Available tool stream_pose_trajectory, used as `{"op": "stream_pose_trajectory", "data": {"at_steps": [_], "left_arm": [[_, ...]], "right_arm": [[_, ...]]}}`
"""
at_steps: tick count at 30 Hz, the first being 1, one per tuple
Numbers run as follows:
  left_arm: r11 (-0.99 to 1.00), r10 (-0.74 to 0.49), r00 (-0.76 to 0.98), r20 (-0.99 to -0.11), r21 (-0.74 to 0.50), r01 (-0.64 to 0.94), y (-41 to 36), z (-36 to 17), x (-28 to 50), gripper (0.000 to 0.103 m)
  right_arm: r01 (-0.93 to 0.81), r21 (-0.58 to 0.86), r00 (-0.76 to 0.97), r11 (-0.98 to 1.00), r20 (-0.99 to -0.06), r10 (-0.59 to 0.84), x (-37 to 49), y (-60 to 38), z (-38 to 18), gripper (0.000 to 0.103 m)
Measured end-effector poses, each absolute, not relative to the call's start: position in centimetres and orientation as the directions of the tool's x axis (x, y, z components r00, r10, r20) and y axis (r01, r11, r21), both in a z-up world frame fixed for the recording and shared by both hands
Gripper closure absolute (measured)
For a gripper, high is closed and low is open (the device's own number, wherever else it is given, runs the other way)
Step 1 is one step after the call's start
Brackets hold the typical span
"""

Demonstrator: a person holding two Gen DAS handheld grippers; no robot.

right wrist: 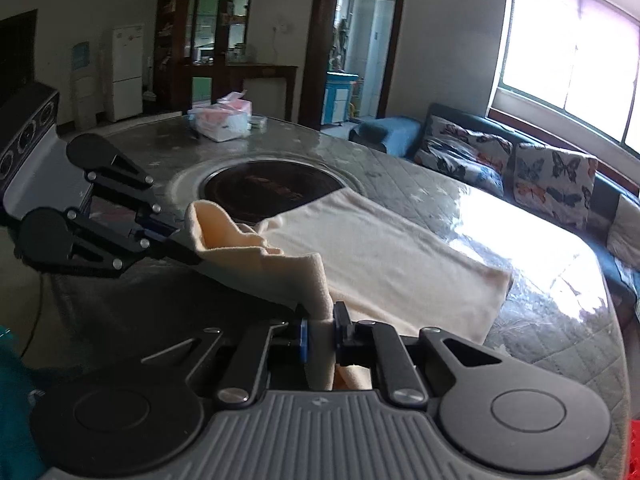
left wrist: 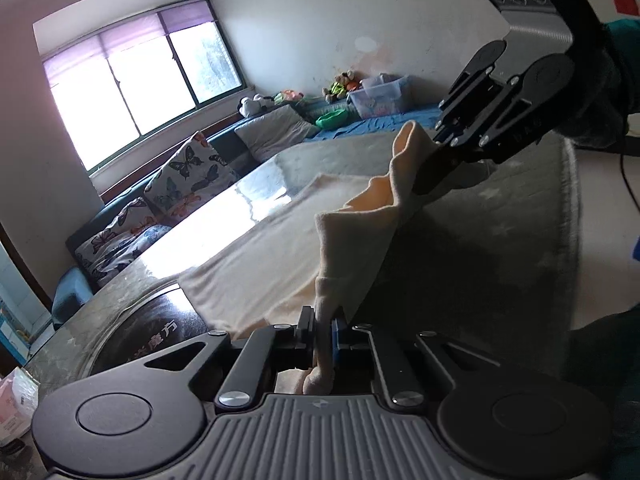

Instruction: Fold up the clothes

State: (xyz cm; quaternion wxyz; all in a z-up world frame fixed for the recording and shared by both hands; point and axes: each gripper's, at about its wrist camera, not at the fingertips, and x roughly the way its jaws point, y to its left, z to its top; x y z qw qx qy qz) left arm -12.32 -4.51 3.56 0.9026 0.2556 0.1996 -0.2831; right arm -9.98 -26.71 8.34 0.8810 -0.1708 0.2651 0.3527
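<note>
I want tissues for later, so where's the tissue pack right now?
In the right wrist view, the tissue pack sits on the far side of the table, upper left of centre, beyond the dark round plate.

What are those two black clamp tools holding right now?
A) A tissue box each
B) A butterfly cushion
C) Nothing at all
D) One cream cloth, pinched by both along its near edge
D: the left gripper and the right gripper each have their jaws shut on the cream cloth, lifting its near edge while the rest lies on the table.
</note>
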Motion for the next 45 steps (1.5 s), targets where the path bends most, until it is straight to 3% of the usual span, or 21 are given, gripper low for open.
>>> {"op": "stream_pose_trajectory", "data": {"at_steps": [10,20,30,34,40,45], "left_arm": [[0.700,-0.462,0.734,-0.497,0.304,0.647,-3.3,6.4,-17.7,0.094],[0.742,-0.428,0.782,-0.453,0.318,0.590,-4.3,7.4,-11.7,0.094],[0.807,-0.269,0.805,-0.528,0.332,0.488,-7.7,4.8,0.5,0.093],[0.856,-0.187,0.812,-0.554,0.313,0.411,-8.1,2.7,3.7,0.083],[0.891,-0.112,0.824,-0.556,0.312,0.331,-6.9,1.7,5.0,0.074],[0.928,-0.054,0.844,-0.533,0.286,0.240,-5.6,3.0,4.0,0.073]], "right_arm": [[-0.761,-0.066,0.535,0.645,-0.625,0.568,-16.6,-27.3,11.1,0.093],[-0.737,-0.065,0.553,0.673,-0.631,0.544,-12.3,-27.1,12.6,0.093],[-0.680,-0.068,0.573,0.730,-0.670,0.472,-1.4,-25.9,10.5,0.093],[-0.597,-0.038,0.599,0.802,-0.686,0.413,1.9,-25.8,7.2,0.090],[-0.437,0.021,0.678,0.899,-0.649,0.345,2.8,-27.9,5.1,0.078],[-0.390,0.009,0.732,0.921,-0.604,0.316,0.8,-29.1,5.7,0.078]]}}
